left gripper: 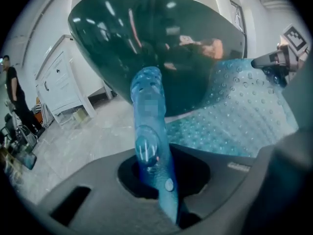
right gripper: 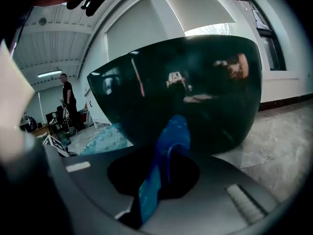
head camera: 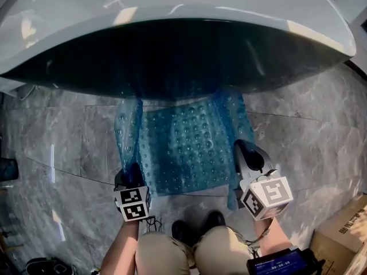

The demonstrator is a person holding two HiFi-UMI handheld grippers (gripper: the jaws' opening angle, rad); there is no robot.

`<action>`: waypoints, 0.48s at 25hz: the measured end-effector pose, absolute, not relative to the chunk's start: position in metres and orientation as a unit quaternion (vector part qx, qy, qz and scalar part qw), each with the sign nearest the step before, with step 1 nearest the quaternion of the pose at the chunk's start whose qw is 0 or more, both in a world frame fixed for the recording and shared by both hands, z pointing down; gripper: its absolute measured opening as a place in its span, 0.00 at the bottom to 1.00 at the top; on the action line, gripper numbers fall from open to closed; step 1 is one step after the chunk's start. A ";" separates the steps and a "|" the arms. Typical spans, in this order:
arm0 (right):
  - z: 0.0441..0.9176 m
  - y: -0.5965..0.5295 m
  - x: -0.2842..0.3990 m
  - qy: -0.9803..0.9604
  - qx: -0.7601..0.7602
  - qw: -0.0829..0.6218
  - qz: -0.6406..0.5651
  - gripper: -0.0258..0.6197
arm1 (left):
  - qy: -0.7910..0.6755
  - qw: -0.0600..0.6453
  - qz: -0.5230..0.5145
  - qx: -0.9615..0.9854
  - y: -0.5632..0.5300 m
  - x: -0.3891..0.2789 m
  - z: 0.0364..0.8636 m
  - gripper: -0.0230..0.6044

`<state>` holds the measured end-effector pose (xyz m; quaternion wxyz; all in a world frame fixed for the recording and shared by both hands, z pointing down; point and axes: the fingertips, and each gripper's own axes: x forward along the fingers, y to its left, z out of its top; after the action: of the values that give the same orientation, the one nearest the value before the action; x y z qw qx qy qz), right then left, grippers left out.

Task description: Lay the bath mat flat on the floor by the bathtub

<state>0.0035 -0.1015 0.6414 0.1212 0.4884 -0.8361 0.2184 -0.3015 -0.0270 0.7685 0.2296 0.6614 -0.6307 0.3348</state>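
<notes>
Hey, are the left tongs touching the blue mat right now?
Touching. The left gripper view shows the left tongs shut on a fold of the mat, which runs up from between the jaws.

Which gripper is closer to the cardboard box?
Right. The right gripper grips the mat on the side toward the box; the left gripper grips its far side, across the mat.
</notes>
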 end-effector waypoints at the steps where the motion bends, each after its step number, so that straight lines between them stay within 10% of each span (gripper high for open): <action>1: 0.647 -0.104 0.006 -0.836 0.489 0.121 0.218 0.08 | -0.632 0.229 0.338 0.659 -0.029 -0.305 0.776 0.09; 12: 0.683 -0.115 -0.004 -0.832 0.491 0.145 0.213 0.08 | -0.649 0.243 0.333 0.640 -0.027 -0.333 0.816 0.09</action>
<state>-0.0042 -0.1148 0.6827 0.1448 0.4908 -0.8324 0.2128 -0.3330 -0.0267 0.8162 0.2432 0.6396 -0.6485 0.3335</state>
